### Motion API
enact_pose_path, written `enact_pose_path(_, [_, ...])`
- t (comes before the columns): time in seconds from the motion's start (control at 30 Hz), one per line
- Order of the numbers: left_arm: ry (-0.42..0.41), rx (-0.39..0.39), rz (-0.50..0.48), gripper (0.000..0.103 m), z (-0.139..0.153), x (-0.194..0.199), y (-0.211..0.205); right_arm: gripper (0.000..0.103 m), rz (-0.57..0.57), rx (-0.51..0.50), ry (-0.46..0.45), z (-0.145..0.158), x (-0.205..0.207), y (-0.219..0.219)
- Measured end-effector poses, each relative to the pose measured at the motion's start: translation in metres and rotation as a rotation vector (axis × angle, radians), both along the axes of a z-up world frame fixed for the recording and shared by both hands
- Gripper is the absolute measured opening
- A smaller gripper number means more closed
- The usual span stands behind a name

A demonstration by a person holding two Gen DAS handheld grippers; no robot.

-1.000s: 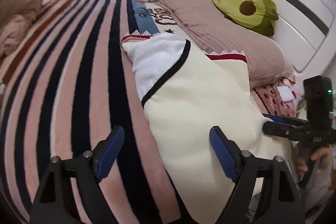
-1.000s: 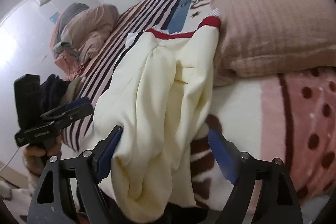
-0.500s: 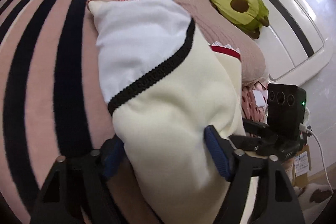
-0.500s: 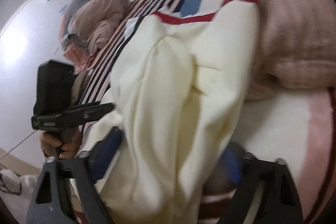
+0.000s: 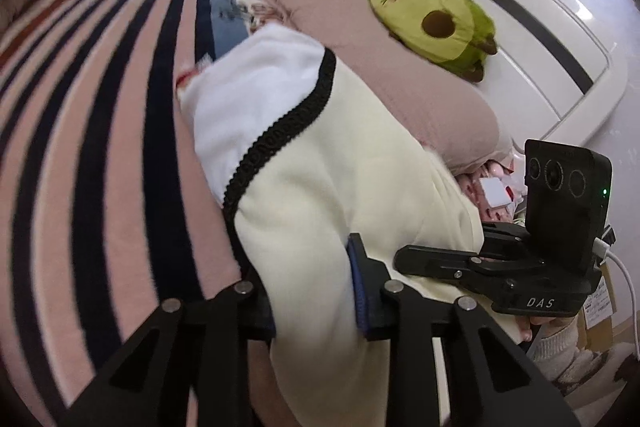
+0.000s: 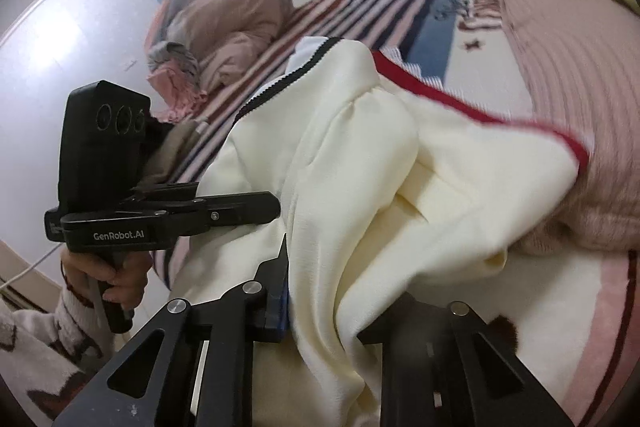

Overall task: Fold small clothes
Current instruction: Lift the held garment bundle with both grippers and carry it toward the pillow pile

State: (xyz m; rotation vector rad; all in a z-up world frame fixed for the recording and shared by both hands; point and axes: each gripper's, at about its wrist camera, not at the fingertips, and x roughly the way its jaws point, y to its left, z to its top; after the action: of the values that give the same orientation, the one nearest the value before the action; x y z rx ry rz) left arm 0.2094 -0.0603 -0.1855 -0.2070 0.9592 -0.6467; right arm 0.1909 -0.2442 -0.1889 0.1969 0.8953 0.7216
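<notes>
Cream garment (image 5: pixel 320 163) beside pink pillow (image 5: pixel 400 83), near end now pinched by left gripper (image 5: pixel 316 291) and right gripper (image 6: pixel 332 307), jaws closing from wide; ready for lifting into fold.

Striped blanket (image 5: pixel 100 187) open leftward, pillow (image 5: pixel 400 87) (avocado plush (image 5: pixel 436 23) atop) blocking right

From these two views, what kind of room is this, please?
Most likely a bedroom: a bed under a striped blanket, a pink pillow with an avocado plush toy, and a white headboard.
</notes>
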Motion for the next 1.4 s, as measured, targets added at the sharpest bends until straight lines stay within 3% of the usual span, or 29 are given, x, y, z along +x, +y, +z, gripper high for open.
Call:
enact_pose_path(0.3, [-0.189, 0.023, 0.063, 0.024, 0.088, -0.05, 0.028, 0.015, 0.05, 0.059, -0.156, 0.066, -0.039, 0.027])
enact_pose_path(0.53, [-0.318, 0.027, 0.124, 0.024, 0.136, -0.096, 0.068, 0.015, 0.114, 0.058, -0.271, 0.114, -0.074, 0.064])
enact_pose_path(0.97, [-0.448, 0.062, 0.324, 0.023, 0.166, -0.159, 0.193, 0.015, 0.267, 0.039, -0.353, 0.148, -0.094, 0.179])
enact_pose_path(1.2, [-0.511, 0.143, 0.452, 0.023, 0.19, -0.184, 0.277, 0.015, 0.396, 0.051, -0.376, 0.162, -0.09, 0.261])
enact_pose_path(1.4, [-0.589, 0.212, 0.567, 0.023, 0.226, -0.202, 0.351, 0.015, 0.505, 0.073, -0.462, 0.194, -0.083, 0.334])
